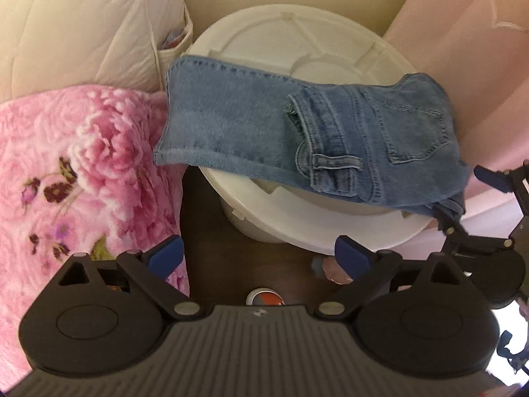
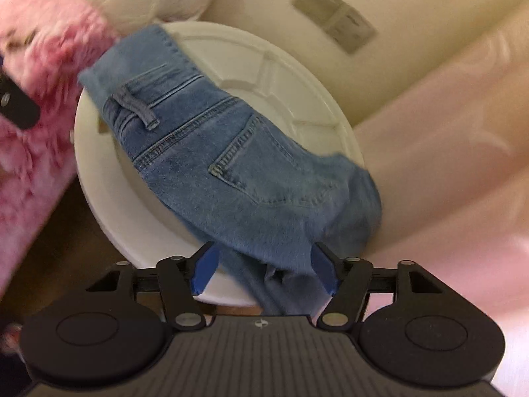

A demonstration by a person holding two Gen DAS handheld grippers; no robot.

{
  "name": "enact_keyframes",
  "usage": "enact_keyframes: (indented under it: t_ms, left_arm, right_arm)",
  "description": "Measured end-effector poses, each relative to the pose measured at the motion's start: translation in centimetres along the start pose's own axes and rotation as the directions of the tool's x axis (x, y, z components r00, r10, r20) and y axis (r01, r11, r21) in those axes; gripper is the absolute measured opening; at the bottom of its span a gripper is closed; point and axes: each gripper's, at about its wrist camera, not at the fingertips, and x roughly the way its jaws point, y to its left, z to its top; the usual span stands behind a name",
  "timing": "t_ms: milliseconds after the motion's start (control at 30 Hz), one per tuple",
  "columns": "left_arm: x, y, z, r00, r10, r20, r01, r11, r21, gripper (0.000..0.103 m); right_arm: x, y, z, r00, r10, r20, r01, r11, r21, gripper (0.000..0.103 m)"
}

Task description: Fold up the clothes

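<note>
Folded blue jeans (image 1: 297, 125) lie across the round white lid (image 1: 297, 43) of a tub, back pocket up. Their right end hangs over the rim. My left gripper (image 1: 258, 259) is open and holds nothing. It hovers over the dark floor, short of the tub. In the right wrist view, the jeans (image 2: 231, 165) reach down to my right gripper (image 2: 264, 269). It is open, and the drooping denim end sits between its blue pads (image 2: 205, 269) without being pinched. The right gripper (image 1: 466, 198) also shows at the jeans' right end.
A pink floral fleece blanket (image 1: 66, 182) covers the left side. A cream quilted cushion (image 1: 82, 23) lies behind it. Pink fabric (image 1: 479, 66) hangs on the right. The tub stands on a dark brown floor (image 1: 205, 218). A small round object (image 1: 264, 296) lies by my left gripper.
</note>
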Motion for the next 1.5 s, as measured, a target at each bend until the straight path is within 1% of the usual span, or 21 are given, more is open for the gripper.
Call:
enact_keyframes:
  t_ms: [67,133,200,233,267,333,367,433,500,600,700,867,933,1033,1067,1133,1233,1333,1400,1467,1500]
  left_arm:
    - [0.9,0.1,0.3,1.0,0.004,-0.013,-0.004,1.0,-0.011,0.096]
    - [1.6,0.3,0.5,1.0,0.007,-0.021,-0.008,1.0,-0.024,0.096]
    - [2.1,0.4,0.7,1.0,0.009,-0.027,-0.01,0.999,-0.037,0.096]
    - [2.3,0.5,0.8,1.0,0.009,-0.03,-0.01,0.999,-0.043,0.095]
    - [2.5,0.5,1.0,1.0,0.005,-0.03,-0.007,0.999,-0.047,0.095]
    - [2.9,0.4,1.3,1.0,-0.002,-0.03,0.0,0.998,-0.056,0.092]
    - [3.1,0.4,1.5,1.0,-0.005,-0.03,0.004,0.998,-0.061,0.09]
    - [3.6,-0.1,2.0,1.0,-0.021,-0.022,0.02,0.998,-0.061,0.087]
    - [4.0,-0.7,2.4,0.999,-0.04,-0.014,0.039,0.998,-0.057,0.082]
    - [4.8,-1.9,3.1,0.996,-0.091,0.0,0.091,0.995,-0.05,0.076]
    - [5.2,-2.8,3.7,0.985,-0.169,0.037,0.171,0.982,-0.085,0.075]
    - [6.5,-3.6,4.6,0.957,-0.279,0.076,0.289,0.935,-0.207,0.075]
    - [6.7,-3.6,4.9,0.948,-0.306,0.088,0.318,0.917,-0.24,0.075]
    - [6.2,-3.7,5.7,0.933,-0.333,0.136,0.357,0.902,-0.241,0.076]
    - [5.8,-3.7,6.2,0.926,-0.343,0.155,0.373,0.894,-0.248,0.079]
    - [5.2,-3.8,7.0,0.911,-0.363,0.194,0.405,0.876,-0.261,0.08]
    - [5.0,-3.3,8.2,0.887,-0.397,0.236,0.458,0.823,-0.337,0.08]
    - [5.2,-2.9,8.7,0.876,-0.41,0.255,0.482,0.772,-0.414,0.086]
    - [5.7,-2.2,8.7,0.871,-0.419,0.256,0.49,0.725,-0.484,0.086]
    - [6.1,-1.5,8.5,0.863,-0.429,0.265,0.501,0.666,-0.553,0.085]
    - [6.3,-1.3,8.4,0.86,-0.434,0.268,0.505,0.645,-0.574,0.085]
  right_arm:
    - [1.0,0.7,0.2,1.0,0.0,0.002,0.0,0.997,-0.075,0.071]
    - [2.0,1.2,0.3,1.0,0.001,0.0,-0.001,0.991,-0.131,0.066]
    - [2.6,0.7,0.5,1.0,0.016,-0.002,-0.016,0.992,-0.127,0.05]
    - [2.7,0.0,0.7,0.999,0.044,0.002,-0.044,0.995,-0.091,0.047]
    - [2.6,-1.0,0.9,0.996,0.088,0.01,-0.088,0.996,-0.03,0.032]
    - [2.2,-4.1,1.2,0.984,0.175,0.043,-0.18,0.971,0.159,0.024]
    - [2.0,-5.9,1.2,0.975,0.213,0.067,-0.223,0.937,0.27,0.021]
    - [2.0,-9.6,1.0,0.957,0.263,0.126,-0.29,0.823,0.489,0.019]
    - [2.0,-12.5,0.7,0.95,0.261,0.174,-0.311,0.713,0.628,0.017]
    - [1.8,-15.2,0.7,0.948,0.234,0.218,-0.317,0.611,0.725,0.016]
    - [1.9,-17.2,1.0,0.94,0.233,0.247,-0.337,0.54,0.772,0.015]
    - [2.5,-18.9,1.4,0.952,0.204,0.228,-0.302,0.52,0.799,0.013]
    - [3.1,-20.1,0.9,0.958,0.197,0.208,-0.279,0.477,0.833,0.013]
    - [4.4,-21.8,0.1,0.934,0.271,0.232,-0.33,0.404,0.853,0.014]
    - [4.8,-22.2,-0.1,0.922,0.303,0.242,-0.351,0.39,0.851,0.014]
    - [5.4,-22.3,-0.2,0.903,0.35,0.25,-0.383,0.389,0.838,0.015]
    - [5.4,-22.0,0.3,0.886,0.389,0.253,-0.411,0.404,0.818,0.017]
    - [5.4,-21.6,0.8,0.87,0.424,0.253,-0.436,0.42,0.796,0.022]
    - [5.4,-21.4,1.1,0.858,0.447,0.253,-0.454,0.43,0.781,0.032]
    - [5.3,-21.2,1.4,0.846,0.469,0.252,-0.471,0.439,0.765,0.033]
    - [5.3,-21.1,1.6,0.84,0.48,0.251,-0.48,0.443,0.757,0.034]
